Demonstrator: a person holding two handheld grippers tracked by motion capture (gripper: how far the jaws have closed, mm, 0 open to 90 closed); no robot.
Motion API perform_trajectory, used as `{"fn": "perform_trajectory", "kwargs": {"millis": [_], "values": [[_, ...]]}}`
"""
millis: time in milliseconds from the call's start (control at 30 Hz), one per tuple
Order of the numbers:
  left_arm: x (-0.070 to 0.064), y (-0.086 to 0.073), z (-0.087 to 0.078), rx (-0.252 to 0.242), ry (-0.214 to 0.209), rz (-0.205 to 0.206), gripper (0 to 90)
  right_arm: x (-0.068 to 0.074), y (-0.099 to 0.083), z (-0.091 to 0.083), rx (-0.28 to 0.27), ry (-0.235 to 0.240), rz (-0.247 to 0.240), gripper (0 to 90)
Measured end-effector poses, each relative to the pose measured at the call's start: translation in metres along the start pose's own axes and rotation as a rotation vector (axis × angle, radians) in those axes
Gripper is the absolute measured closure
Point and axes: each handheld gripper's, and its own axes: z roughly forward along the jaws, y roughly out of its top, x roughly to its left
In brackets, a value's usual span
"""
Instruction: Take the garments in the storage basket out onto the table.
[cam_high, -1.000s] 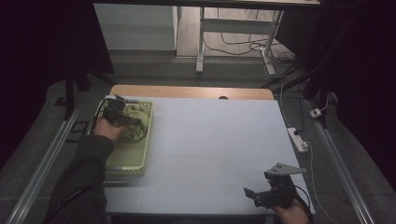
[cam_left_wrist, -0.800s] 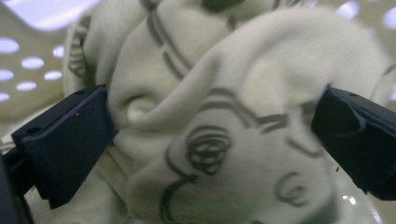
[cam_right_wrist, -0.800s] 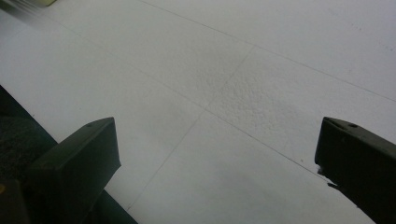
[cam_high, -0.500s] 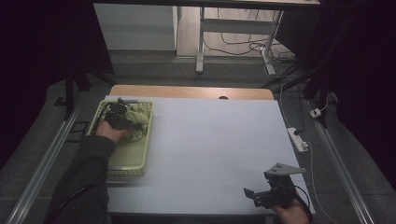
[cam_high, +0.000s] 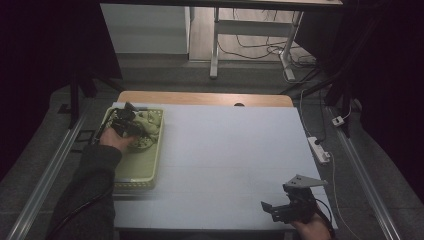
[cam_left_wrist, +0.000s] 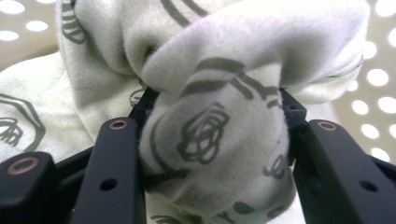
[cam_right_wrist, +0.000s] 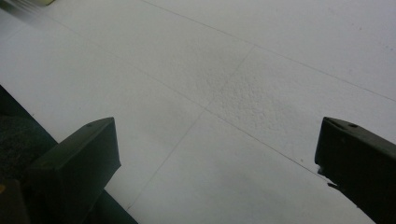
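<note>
Currently left gripper (cam_high: 123, 121) clamps the printed cloth (cam_left_wrist: 210, 135) in the green tray (cam_high: 135, 172); right gripper (cam_high: 280, 207) spread wide over the table (cam_high: 225, 150).

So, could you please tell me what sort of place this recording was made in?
Probably a lab or workshop bench set up for recording: a white-covered table, cables on the floor behind it, a power strip beside it, and dark surroundings.

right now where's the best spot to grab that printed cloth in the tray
Probably the bunched fold of the cloth between the left gripper jaws: it stands proud of the tray, so coming from above with a jaw on each side seems safest.
</note>
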Motion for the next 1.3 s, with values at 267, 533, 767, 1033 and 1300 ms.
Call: {"fn": "perform_trajectory", "kwargs": {"millis": [267,533,767,1033,1300], "values": [[0.002,-0.002,-0.032,-0.088,-0.04,-0.001,51.8,0.0,0.0,0.0,0.0,-0.002,0.001,0.0],[-0.003,0.0,-0.075,-0.18,-0.063,0.029,51.6,0.0,0.0,0.0,0.001,-0.003,0.001,0.0],[-0.014,0.006,-0.102,-0.223,-0.089,0.058,51.5,0.0,0.0,0.001,0.003,-0.005,0.001,0.0],[-0.035,0.016,-0.13,-0.273,-0.123,0.114,51.5,0.0,0.0,0.0,0.003,-0.006,0.001,0.0],[-0.063,0.026,-0.151,-0.319,-0.146,0.185,51.4,0.0,0.0,0.0,0.001,-0.007,0.001,0.0]]}}
